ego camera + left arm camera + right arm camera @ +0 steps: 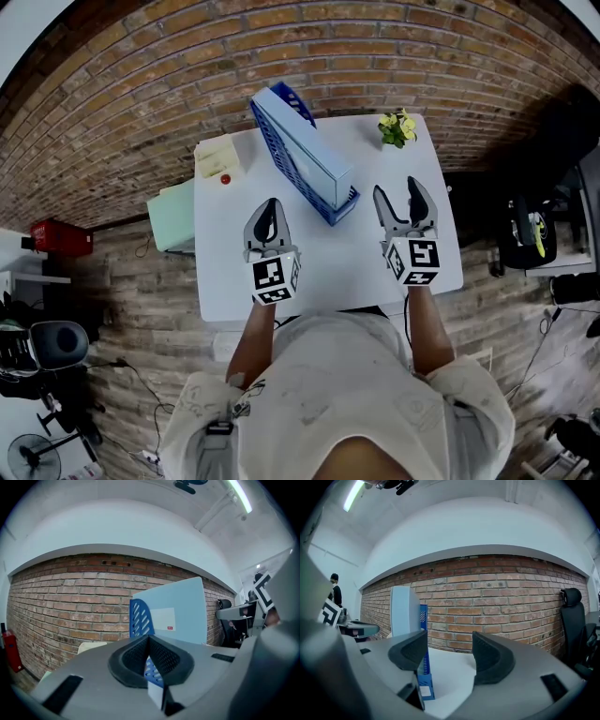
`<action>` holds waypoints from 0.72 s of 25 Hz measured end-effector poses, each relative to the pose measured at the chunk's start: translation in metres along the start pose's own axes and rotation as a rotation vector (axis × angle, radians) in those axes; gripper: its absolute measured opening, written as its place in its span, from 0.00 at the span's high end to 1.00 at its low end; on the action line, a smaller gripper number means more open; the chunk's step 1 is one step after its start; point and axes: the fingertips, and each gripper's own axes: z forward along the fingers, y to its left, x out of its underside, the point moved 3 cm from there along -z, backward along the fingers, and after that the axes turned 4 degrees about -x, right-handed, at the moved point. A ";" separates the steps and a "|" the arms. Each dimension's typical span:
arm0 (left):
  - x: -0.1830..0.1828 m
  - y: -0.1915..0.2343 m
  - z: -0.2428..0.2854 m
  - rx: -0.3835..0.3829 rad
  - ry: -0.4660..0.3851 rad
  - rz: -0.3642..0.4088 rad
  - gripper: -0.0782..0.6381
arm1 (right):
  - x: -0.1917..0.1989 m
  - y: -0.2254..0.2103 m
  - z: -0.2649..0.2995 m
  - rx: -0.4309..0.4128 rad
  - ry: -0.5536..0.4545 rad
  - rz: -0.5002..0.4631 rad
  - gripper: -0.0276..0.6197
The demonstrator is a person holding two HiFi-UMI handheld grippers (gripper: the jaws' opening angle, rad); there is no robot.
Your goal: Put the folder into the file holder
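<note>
Two risks stand out, both judged from how things lie now. First, the folder (319,155) stands on edge inside the file holder (279,141) and rises well above its blue walls, as the left gripper view shows, so the pair looks top-heavy. A sideways knock from either tool could tip it or push it across the bench (347,262). Second, the near end of the file holder lies between the two tools, so a careless forward reach would hit that end. The small plant (397,128) at the far right corner could also be hit if the file holder slid that way.

The left tool (270,208) has its jaws pressed together with nothing between them. The right tool (397,195) has its jaws spread and is empty. Both hang over the near part of the bench, apart from the file holder.

From the head view, the folder's long axis runs diagonally, from far left to near right, in line with the file holder. It is upright, its broad faces turned to the near left and far right. Which end is the spine I cannot tell. The task looks done or close to it.
</note>
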 end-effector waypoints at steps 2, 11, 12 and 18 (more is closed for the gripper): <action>0.000 -0.002 0.001 0.000 0.001 0.003 0.88 | 0.000 -0.001 0.000 -0.003 0.005 -0.001 0.48; -0.004 -0.007 0.004 -0.003 0.003 0.004 0.88 | 0.001 -0.002 -0.001 -0.003 0.015 -0.017 0.62; -0.005 -0.007 0.004 -0.002 0.002 0.005 0.88 | 0.001 -0.002 -0.002 -0.003 0.015 -0.019 0.65; -0.008 -0.009 0.001 0.007 -0.004 0.010 0.88 | 0.006 0.001 -0.002 -0.007 0.066 -0.025 0.93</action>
